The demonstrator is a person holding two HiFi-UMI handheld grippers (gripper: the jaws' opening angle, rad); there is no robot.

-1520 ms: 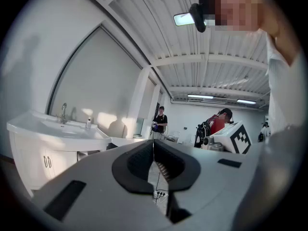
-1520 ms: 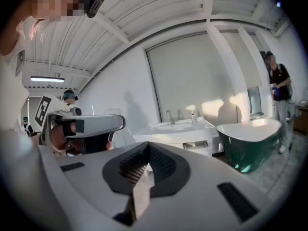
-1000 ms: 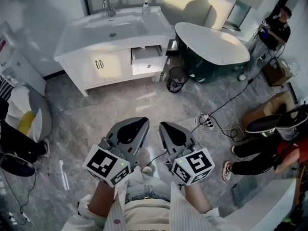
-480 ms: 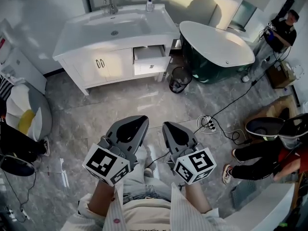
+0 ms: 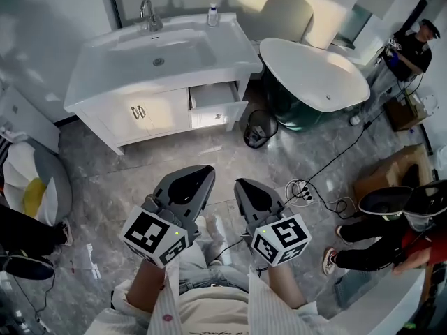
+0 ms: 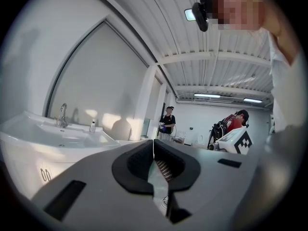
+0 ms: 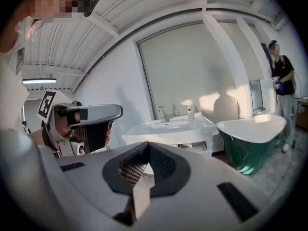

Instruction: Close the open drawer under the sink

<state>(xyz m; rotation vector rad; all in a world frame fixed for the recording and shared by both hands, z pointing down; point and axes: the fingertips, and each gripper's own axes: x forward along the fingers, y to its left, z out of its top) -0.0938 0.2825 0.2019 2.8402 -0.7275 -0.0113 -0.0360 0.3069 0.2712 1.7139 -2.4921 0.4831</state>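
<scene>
The white vanity with its sink stands against the far wall in the head view. Its drawer, right of the two cabinet doors, is pulled out. Both grippers hover low in front of me, well short of the vanity. My left gripper is shut with nothing in it, and my right gripper beside it is also shut and empty. The right gripper view shows the vanity and the open drawer beyond my right gripper. In the left gripper view my left gripper hides the drawer; only the sink shows.
A green bathtub stands right of the vanity, with a black wastebasket between them. A power strip with cables lies on the marble floor to my right. A seated person and a standing person are at right.
The head view has drawn a little closer to the vanity, which now looks larger and sits further left. Both grippers stay shut, side by side. The drawer stays open.
</scene>
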